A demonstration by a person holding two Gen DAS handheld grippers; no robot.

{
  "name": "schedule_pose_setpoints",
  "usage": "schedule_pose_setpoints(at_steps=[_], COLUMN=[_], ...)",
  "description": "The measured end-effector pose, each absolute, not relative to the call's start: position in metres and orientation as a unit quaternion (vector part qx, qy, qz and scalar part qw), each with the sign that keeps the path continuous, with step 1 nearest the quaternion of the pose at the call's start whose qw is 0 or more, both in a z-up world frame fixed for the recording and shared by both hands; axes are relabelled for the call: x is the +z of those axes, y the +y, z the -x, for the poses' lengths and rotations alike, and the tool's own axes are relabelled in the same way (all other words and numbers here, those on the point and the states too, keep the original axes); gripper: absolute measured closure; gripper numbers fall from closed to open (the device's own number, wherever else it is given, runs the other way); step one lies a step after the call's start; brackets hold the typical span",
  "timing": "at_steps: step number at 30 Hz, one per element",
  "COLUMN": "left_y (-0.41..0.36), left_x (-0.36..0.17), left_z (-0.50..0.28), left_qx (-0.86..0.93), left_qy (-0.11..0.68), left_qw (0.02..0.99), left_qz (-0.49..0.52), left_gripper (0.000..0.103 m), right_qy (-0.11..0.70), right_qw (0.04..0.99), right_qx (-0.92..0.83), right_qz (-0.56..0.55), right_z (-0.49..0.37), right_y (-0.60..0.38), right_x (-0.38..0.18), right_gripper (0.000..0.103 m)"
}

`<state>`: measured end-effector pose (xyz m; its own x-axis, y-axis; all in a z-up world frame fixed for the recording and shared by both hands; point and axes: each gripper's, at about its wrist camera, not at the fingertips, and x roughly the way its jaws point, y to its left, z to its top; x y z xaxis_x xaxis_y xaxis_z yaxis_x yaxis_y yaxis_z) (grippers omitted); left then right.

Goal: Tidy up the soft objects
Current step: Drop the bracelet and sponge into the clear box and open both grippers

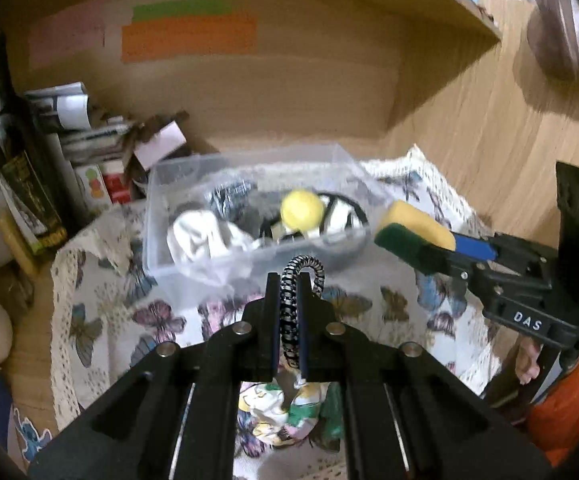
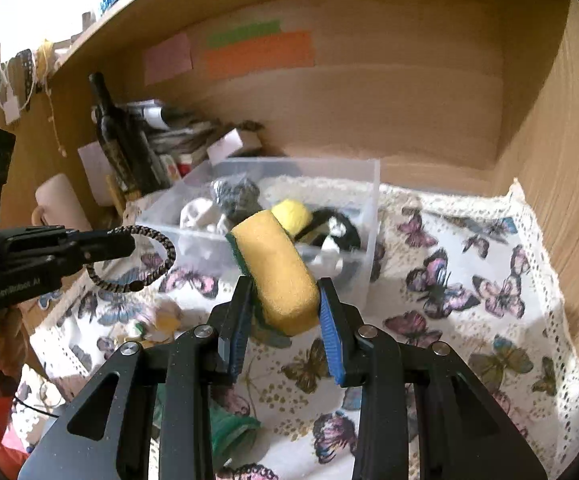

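My left gripper (image 1: 288,284) is shut on a black-and-white elastic hair band (image 1: 303,270), held just in front of a clear plastic box (image 1: 157,200). The band also shows in the right wrist view (image 2: 157,258). My right gripper (image 2: 285,286) is shut on a yellow sponge with a green scouring side (image 2: 277,268), held at the box's (image 2: 371,208) near right side; the sponge shows in the left view (image 1: 413,236) too. The box holds a yellow ball (image 1: 301,209), a white cloth (image 1: 203,238), a grey-black item and a black-and-white item (image 2: 333,232).
A butterfly-print cloth (image 2: 469,300) covers the wooden shelf. A dark bottle (image 1: 17,148), papers and small boxes (image 1: 85,136) stand at the left, a pale mug (image 2: 59,204) too. Colourful fabric items (image 1: 285,408) lie on the cloth below my left gripper. Wooden walls close the back and right.
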<state>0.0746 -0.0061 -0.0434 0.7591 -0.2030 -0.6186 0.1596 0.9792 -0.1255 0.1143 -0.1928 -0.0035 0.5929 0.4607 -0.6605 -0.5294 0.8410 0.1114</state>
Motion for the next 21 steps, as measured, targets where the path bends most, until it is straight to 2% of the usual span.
schedule_pose_setpoints(at_steps=[12,21], left_y=[0.028,0.053], left_x=[-0.009,-0.036], left_z=[-0.104,-0.141], left_qx=[-0.037,-0.011], left_qy=[0.278,0.312], left_qw=[0.959,0.949], left_qz=[0.044,0.048], left_gripper=[0.097,0.097], right_qy=[0.315,0.331], right_qw=[0.904,0.909], right_qx=[0.284,0.247], right_qz=[0.055,0.061], right_z=[-0.147,-0.188], right_y=[-0.177,-0.168], right_x=[0.024,0.01], right_gripper=[0.073,0.073])
